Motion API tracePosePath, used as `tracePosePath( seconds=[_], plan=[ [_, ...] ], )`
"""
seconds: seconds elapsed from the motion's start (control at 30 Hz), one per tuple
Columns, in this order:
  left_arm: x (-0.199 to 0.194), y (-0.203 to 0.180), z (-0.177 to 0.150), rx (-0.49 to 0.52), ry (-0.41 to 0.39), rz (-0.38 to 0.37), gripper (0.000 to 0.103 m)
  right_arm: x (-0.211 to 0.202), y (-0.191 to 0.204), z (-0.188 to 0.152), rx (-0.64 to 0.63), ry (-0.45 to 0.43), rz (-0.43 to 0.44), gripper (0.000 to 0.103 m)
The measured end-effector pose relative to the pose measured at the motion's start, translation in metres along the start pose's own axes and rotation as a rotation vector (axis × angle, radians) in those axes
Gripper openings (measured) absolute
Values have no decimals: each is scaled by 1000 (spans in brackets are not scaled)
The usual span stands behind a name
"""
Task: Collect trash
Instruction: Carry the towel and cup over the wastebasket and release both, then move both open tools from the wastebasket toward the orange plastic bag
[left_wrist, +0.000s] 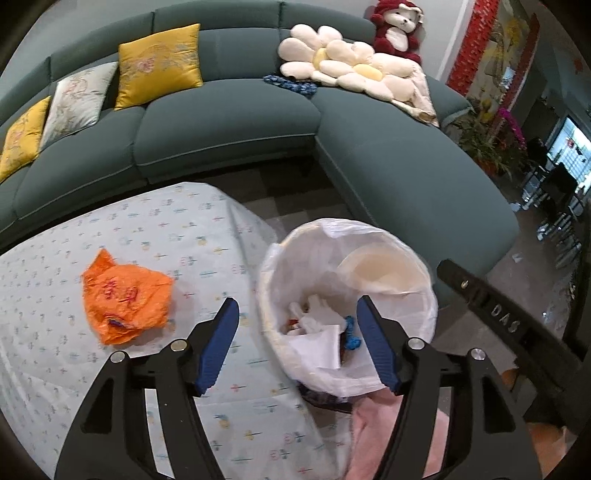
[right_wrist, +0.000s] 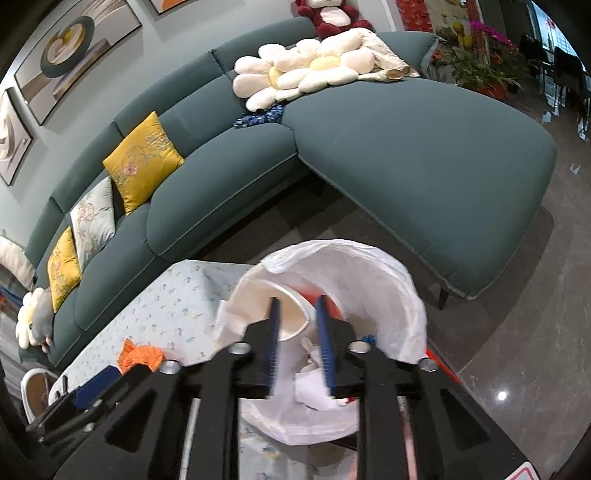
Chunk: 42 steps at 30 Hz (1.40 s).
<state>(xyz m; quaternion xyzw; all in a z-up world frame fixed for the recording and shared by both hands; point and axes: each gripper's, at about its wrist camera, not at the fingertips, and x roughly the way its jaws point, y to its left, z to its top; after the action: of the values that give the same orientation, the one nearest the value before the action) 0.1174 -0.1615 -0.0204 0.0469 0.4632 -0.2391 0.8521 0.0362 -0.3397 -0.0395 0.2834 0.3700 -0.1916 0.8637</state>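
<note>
A bin with a white liner (left_wrist: 424, 295) stands beside the table's corner. It holds a paper cup (left_wrist: 384, 273), white scraps and a blue bit (left_wrist: 351, 332). My left gripper (left_wrist: 297, 301) hangs open over the bin's near rim, with nothing between its blue pads. A crumpled orange plastic bag (left_wrist: 125, 299) lies on the tablecloth to its left. In the right wrist view, my right gripper (right_wrist: 298, 301) hovers over the bin (right_wrist: 399, 295) with its pads parted. The cup (right_wrist: 291, 325) lies tilted below them, not gripped. The orange bag (right_wrist: 140, 358) shows at lower left.
The table (left_wrist: 110, 240) has a light patterned cloth. A dark green corner sofa (left_wrist: 221, 122) with cushions, flower pillows and a plush toy curves behind it. Pink fabric (left_wrist: 369, 435) lies below the bin. Glossy floor (right_wrist: 517, 332) stretches to the right, with plants and chairs beyond.
</note>
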Motion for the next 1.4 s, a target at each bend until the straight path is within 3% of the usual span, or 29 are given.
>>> tracePosePath(
  seconds=[0.17, 0.3, 0.43, 0.6, 1.03, 1.17, 1.4],
  plan=[
    [-7, 25, -5, -64, -8, 32, 70, -5, 22, -8, -46, 8, 14, 34],
    [-11, 36, -9, -87, -9, 45, 70, -8, 37, -15, -61, 13, 10, 47],
    [-18, 42, -13, -101, -23, 57, 74, -8, 52, -23, -101, 29, 11, 48],
    [-23, 59, -20, -125, -24, 67, 74, -11, 67, -32, -129, 34, 12, 56],
    [-22, 131, -54, -272, 18, 125, 75, 6, 116, -68, -219, 103, 25, 62],
    [-24, 156, -65, -320, 21, 150, 82, 13, 133, -79, -239, 130, 34, 62],
    [-25, 207, -81, -413, 31, 197, 83, 36, 165, -96, -283, 190, 37, 65]
  ],
)
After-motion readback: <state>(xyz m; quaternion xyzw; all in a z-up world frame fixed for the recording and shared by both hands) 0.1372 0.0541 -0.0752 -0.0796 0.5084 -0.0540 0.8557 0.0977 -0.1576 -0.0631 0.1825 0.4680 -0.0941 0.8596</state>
